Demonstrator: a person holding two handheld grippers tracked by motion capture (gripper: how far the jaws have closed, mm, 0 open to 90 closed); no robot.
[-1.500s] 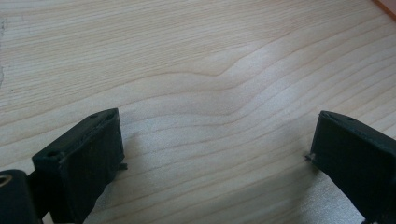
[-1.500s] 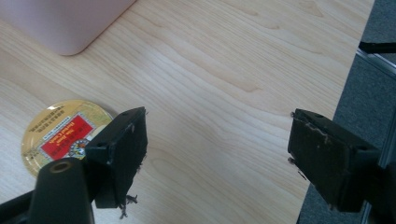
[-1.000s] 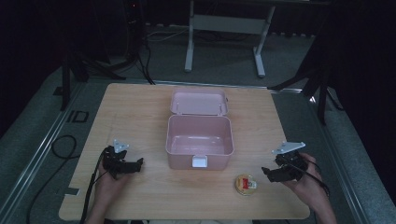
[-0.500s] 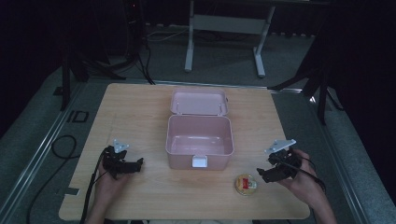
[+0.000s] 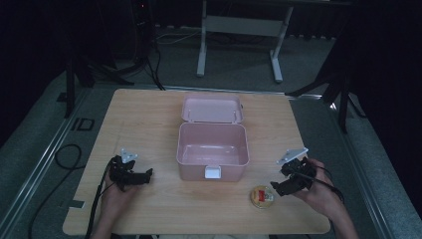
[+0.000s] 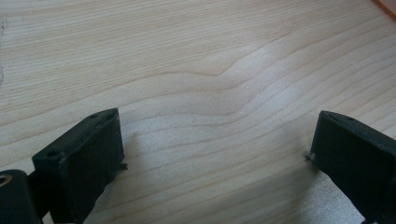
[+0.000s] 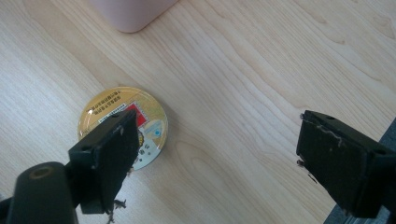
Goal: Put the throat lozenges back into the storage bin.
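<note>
both grippers w/ jaws spread wide, empty: right gripper (image 5: 276, 189) beside round tin (image 5: 262, 196), left gripper (image 5: 145, 175) near open pink box (image 5: 213, 149).

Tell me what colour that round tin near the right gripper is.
Gold-yellow, with a red and white label; the round tin shows best in the right gripper view.

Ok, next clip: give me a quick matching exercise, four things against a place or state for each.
Things:
1. pink box
2. round tin
3. left gripper
4. right gripper

States:
a. open over bare wood, left of the box
b. lid open, nothing inside
c. open, beside the tin
d. flat on the table, front right of the box

Pairs: 1-b, 2-d, 3-a, 4-c
</note>
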